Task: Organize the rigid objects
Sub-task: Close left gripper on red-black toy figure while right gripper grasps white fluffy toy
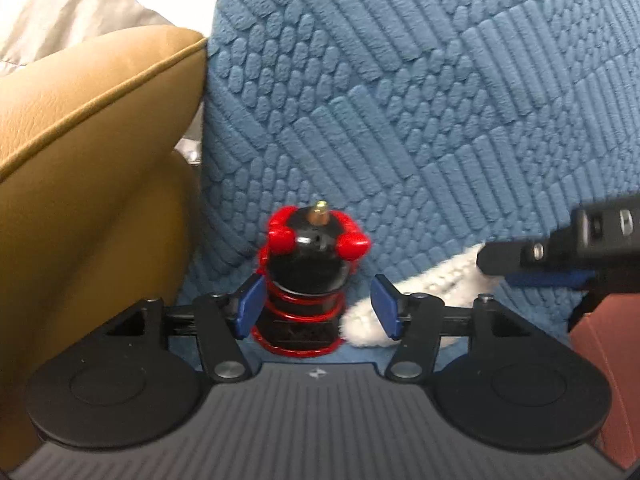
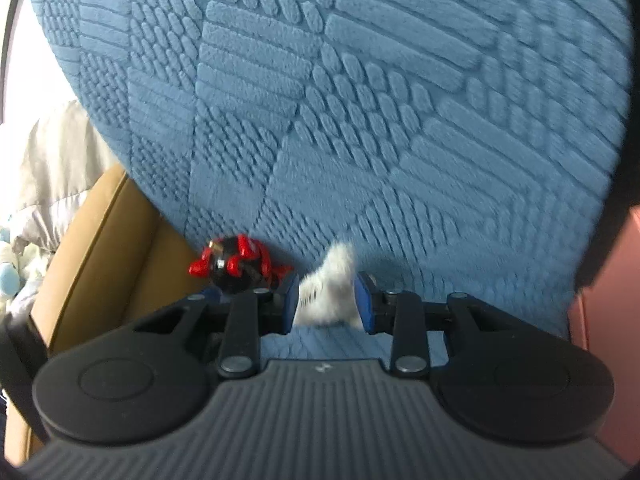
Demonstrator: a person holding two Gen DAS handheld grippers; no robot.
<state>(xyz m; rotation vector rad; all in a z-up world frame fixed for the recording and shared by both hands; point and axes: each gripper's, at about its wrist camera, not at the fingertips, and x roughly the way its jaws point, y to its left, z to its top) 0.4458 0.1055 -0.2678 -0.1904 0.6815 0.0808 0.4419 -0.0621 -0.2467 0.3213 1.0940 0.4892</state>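
blue textured upholstery (image 1: 420,100), quilted in patches of ribs and pebbles, fills the background in both wrist views and looks like a sofa seat and back; a tan leather cushion (image 1: 88,128) sits to its left, with pale crumpled fabric (image 1: 60,4) behind that.

a small black and red tripod mount (image 1: 306,280), with a ball head, a brass screw on top and red coiled legs, stands upright on the blue seat right between the left gripper (image 1: 318,306) jaws. those jaws stand apart: the left pad sits just beside or barely against the coils, the right pad is clearly off it, so it is not gripped. a white fluffy thing (image 1: 420,284) lies just to the right of it on the seat.

the right gripper (image 2: 326,304) has its jaws narrowed around that white fluffy thing (image 2: 330,292); the pads appear to press its sides, though blur makes the contact hard to confirm.

as a judgement, the organizing looks to be in its early or middle part: both items lie close together on the seat, neither lifted, and no bin or destination shows in either view, so how much remains cannot be told.

no readable brand or label; only a small pale logo mark on each gripper body, too small to read.
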